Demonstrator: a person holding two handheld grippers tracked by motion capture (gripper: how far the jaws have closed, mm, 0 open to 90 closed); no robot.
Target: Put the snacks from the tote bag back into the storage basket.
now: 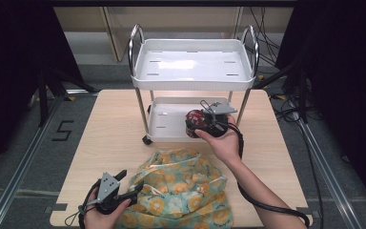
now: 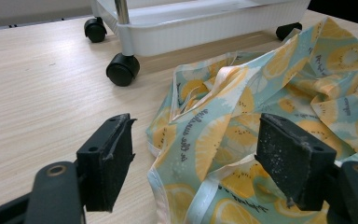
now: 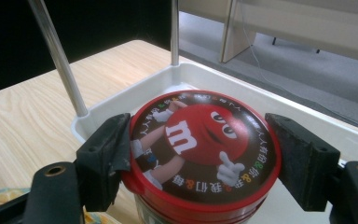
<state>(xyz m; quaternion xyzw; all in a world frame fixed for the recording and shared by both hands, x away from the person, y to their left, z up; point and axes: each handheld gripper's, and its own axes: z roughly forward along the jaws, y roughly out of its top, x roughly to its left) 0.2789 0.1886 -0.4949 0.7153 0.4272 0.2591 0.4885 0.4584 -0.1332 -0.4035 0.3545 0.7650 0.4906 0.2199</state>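
over the cart's lower tray, the right gripper has its jaws clamped on a red-lidded m&m's candy tub. left gripper sits wide open over the lemon-print bag, gripping nothing.

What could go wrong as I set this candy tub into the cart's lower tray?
The right gripper grips the candy tub only by its red lid rim, so it might slip or the lid pop off. The tub sits near the cart's upright post and the lower tray's rim, and a bump could roll the wheeled cart. The left gripper hangs open over the fruit-print bag and could snag it.
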